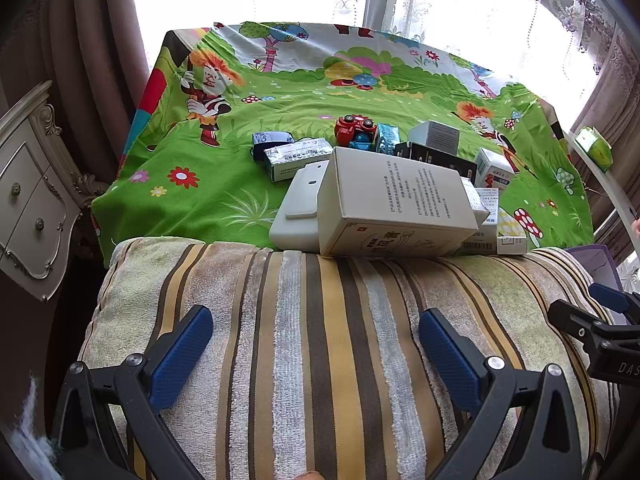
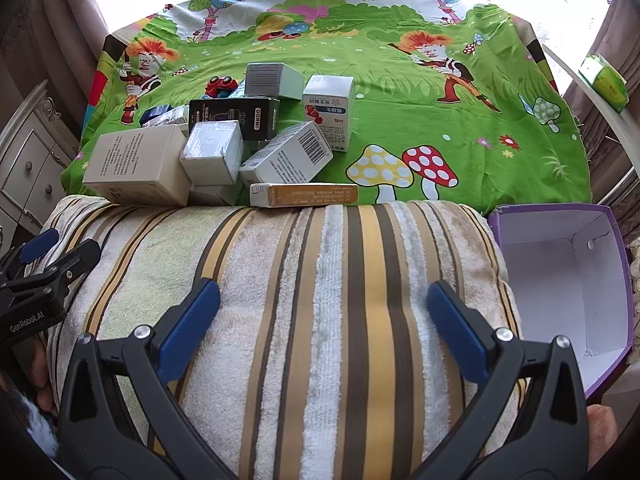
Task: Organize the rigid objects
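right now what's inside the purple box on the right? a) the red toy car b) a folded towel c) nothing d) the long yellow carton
c: in the right wrist view the purple box shows only its bare white inside, while the red toy car and the long yellow carton lie out on the green cartoon cloth.

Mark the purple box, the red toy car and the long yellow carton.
purple box (image 2: 560,280), right wrist view, white inner floor.
red toy car (image 1: 354,126), left wrist view, red body.
long yellow carton (image 2: 312,195), right wrist view, yellow long side.
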